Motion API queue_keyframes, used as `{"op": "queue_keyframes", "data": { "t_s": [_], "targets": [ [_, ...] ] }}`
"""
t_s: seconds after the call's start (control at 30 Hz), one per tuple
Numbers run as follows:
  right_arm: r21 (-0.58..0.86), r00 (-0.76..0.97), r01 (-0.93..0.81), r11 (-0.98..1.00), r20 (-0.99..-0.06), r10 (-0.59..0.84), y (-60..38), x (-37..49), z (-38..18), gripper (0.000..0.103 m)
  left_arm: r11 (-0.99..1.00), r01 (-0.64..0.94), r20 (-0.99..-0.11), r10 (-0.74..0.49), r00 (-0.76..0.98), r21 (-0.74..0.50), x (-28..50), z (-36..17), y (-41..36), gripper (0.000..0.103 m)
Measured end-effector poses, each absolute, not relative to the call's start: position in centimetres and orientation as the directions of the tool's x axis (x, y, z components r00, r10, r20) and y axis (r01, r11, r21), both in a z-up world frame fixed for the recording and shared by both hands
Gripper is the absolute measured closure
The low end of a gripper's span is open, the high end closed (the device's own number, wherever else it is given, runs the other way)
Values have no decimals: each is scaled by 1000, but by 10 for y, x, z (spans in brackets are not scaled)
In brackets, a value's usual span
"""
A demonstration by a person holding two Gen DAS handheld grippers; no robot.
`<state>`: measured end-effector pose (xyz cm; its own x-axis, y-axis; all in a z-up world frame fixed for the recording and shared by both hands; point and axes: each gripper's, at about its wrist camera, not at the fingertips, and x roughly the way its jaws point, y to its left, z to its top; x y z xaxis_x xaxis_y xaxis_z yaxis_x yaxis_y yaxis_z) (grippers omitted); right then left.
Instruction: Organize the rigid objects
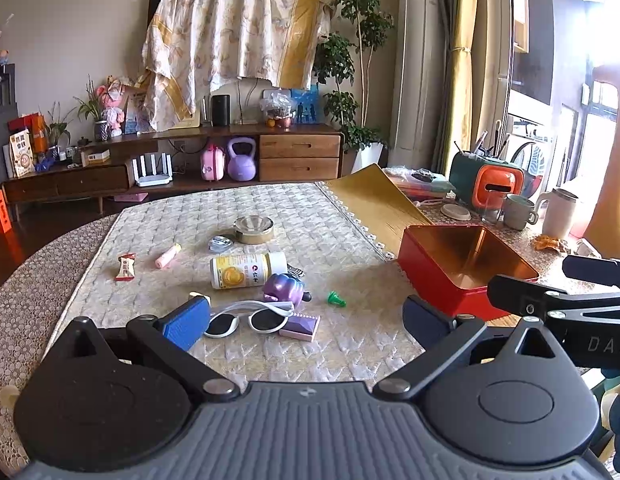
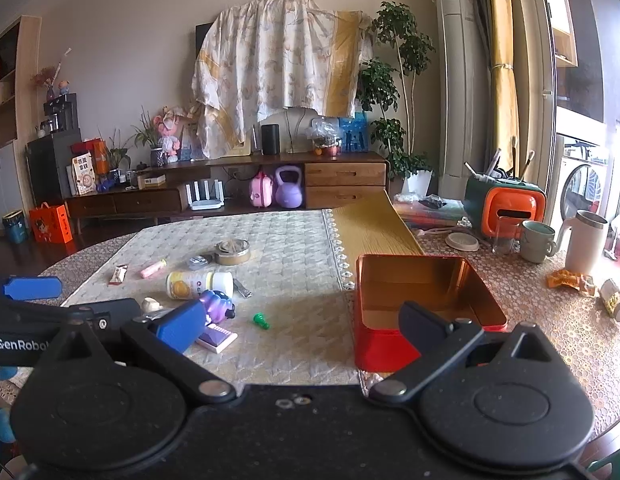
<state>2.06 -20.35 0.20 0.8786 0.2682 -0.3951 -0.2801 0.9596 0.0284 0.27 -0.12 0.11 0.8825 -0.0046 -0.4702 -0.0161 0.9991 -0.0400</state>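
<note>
The left gripper (image 1: 305, 322) and right gripper (image 2: 301, 326) are both spread wide, holding nothing. The white sunglasses (image 1: 245, 320), purple toy (image 1: 283, 288) and yellow bottle (image 1: 247, 270) lie left of the red tin box (image 1: 462, 276).

1. Right gripper (image 1: 594, 300): white letters "DAS" on its black body, cut off at the picture edge.
2. Left gripper (image 2: 33, 320): white lettering "GenRobo" on its black body, the end hidden.
3. Bottle (image 1: 247, 270): label print too small to read.
</note>
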Motion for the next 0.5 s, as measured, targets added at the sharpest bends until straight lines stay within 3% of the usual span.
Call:
{"op": "queue_keyframes", "data": {
  "t_s": [0.5],
  "targets": [
    [46,870,-292,955,-403,285,-201,16,4,0,999,-10,-484,-16,875,-51,2,1,1,0]
  ]
}}
